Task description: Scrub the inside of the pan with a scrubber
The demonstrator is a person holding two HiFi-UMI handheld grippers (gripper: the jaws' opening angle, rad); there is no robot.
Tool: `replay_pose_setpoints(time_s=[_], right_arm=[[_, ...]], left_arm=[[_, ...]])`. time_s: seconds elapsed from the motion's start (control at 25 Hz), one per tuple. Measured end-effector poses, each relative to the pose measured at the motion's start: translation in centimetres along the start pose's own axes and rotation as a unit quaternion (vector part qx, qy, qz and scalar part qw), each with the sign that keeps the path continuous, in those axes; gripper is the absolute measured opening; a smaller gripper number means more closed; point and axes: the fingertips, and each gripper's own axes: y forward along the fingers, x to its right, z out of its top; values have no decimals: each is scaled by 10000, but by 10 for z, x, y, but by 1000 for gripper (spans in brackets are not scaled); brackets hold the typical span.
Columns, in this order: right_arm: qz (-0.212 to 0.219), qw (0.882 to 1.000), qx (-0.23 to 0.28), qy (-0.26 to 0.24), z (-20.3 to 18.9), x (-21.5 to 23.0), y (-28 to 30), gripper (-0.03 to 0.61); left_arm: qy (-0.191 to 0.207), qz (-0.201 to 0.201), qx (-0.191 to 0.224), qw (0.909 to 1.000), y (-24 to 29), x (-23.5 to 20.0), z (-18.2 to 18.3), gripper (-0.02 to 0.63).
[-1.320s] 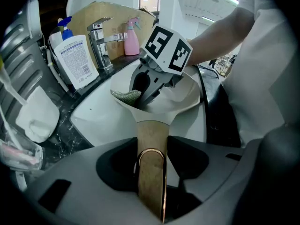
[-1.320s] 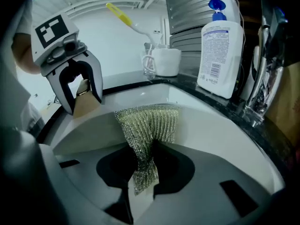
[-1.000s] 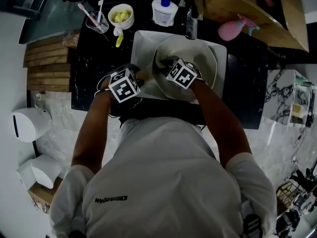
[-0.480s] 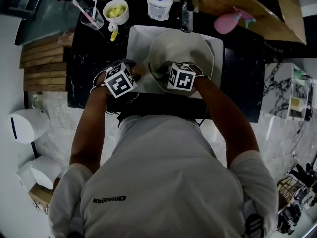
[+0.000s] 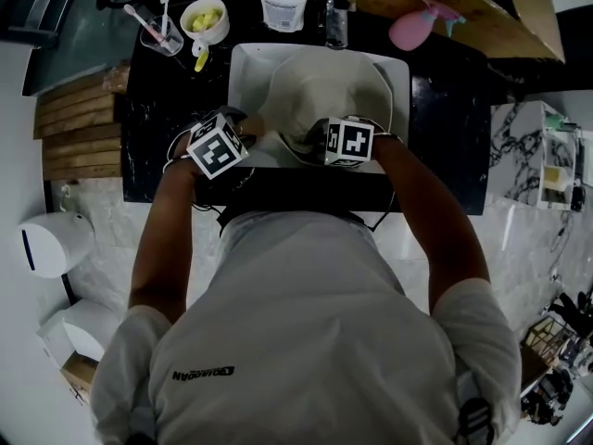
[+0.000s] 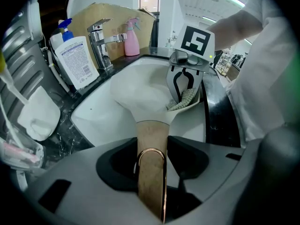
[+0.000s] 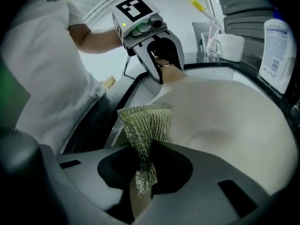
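Two claws at work! The left claw (image 6: 151, 146) is clamped on the pan handle (image 6: 152, 128), steadying the white pan (image 7: 220, 125) in the sink (image 5: 239, 63). The right claw (image 7: 143, 172) pinches the green mesh scrubber (image 7: 146, 123), which sits at the pan's near inner wall. Scrubbing looks under way, and I'd judge the far wall and the bottom are left to cover.

White short-sleeved T-shirt (image 5: 306, 341), with small dark lettering (image 5: 203, 373) low on the left of its back. Beyond the T-shirt's sleeves, a left gripper (image 7: 163, 71) and a right gripper (image 6: 184, 87): smooth grey shells, black-lined jaws, each topped by a white marker cube (image 5: 215, 146) printed with black square patterns. Small green lamps (image 7: 139, 29) just under the cube. Thin black cable (image 7: 126, 62) trailing back toward the T-shirt.
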Motion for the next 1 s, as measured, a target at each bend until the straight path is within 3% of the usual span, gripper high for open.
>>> replay_pose_setpoints(time_s=[0.48,0.88,1.0], right_arm=[[447,9955,-516,661,-41,-17,-18,81],[366,9934,-634,886,-56,-19,-25,81],[23,9964,-557,645,-49,-12,-28,82]], left_arm=[[7,11,12,10000,0,0,1,201],[4,14,12,10000,1,1,1,201],[-7,5,4,10000,0,1,1,201]])
